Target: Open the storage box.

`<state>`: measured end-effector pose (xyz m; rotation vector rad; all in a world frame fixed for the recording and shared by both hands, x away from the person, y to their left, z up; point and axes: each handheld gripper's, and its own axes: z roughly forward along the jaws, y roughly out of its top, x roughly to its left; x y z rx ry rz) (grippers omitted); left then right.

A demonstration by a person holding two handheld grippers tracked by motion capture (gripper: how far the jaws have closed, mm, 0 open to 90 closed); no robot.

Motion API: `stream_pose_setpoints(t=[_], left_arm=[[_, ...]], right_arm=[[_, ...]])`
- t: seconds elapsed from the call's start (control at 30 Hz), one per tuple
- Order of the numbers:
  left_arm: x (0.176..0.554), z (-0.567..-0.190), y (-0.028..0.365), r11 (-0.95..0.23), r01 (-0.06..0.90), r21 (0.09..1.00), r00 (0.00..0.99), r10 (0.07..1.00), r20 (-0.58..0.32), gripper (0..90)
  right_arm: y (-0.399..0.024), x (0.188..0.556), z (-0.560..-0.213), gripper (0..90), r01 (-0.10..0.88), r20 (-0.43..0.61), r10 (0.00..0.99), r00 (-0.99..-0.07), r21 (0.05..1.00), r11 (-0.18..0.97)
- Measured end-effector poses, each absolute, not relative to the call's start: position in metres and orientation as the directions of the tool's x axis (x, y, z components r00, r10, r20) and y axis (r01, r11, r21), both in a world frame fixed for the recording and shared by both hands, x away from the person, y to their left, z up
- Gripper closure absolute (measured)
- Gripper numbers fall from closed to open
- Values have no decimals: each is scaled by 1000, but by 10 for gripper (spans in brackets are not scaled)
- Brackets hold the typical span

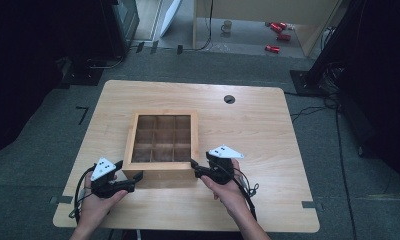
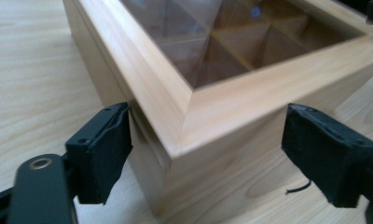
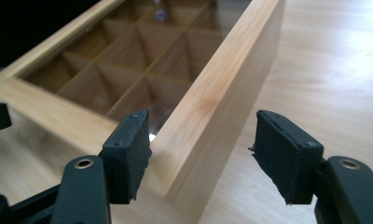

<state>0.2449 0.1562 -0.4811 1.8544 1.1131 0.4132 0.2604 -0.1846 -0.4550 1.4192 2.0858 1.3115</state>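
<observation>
box (image 1: 161, 138): mid-counter (image 1: 268, 130), lid down | left claw (image 2: 205, 154): released, astride near-left corner | right claw (image 3: 201, 154): released, astride near-right corner | likely why: bracing both corners to grip or shift box

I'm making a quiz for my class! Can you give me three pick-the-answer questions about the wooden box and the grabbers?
1. Where are the two grippers?
A. At the near corners of the wooden box
B. At the table's far edge
C. On the floor

2. How many compartments show in the box?
A. Four
B. Nine
C. Twelve

3. How do the left gripper's jaws stand?
A. Pressed together, holding nothing
C. Clamped on a cup
B. Apart, with a box corner between them

Answers:
1. A: the high view shows the left gripper at the near left corner, the right gripper at the near right.
2. B: the dividers make three rows of three.
3. B: the left gripper view shows a gap at each pad.
</observation>
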Motion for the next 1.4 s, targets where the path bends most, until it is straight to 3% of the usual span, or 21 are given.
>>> stream_pose_setpoints(t=[0.1, 0.23, 0.47, 0.7, 0.97, 1.4], left_arm=[[244, -492, 153, -260, 522, 812, 541, 837, -80, 218], [246, -492, 161, -210, 529, 822, 554, 819, -147, 231], [245, -488, 169, -188, 510, 839, 571, 804, -167, 308], [246, -489, 174, -161, 516, 842, 571, 797, -198, 430], [244, -486, 173, -171, 497, 851, 566, 807, -169, 459], [241, -482, 171, -186, 462, 867, 569, 812, -129, 476]], right_arm=[[-183, 257, -457, 338, 577, 243, 840, -484, 811, 97], [-184, 252, -459, 330, 578, 265, 833, -486, 812, 79], [-179, 245, -474, 312, 595, 251, 820, -514, 793, 130], [-174, 245, -480, 393, 593, 240, 824, -514, 793, 139], [-179, 241, -475, 455, 553, 236, 817, -526, 824, 118], [-178, 239, -472, 474, 536, 233, 819, -524, 838, 105]])
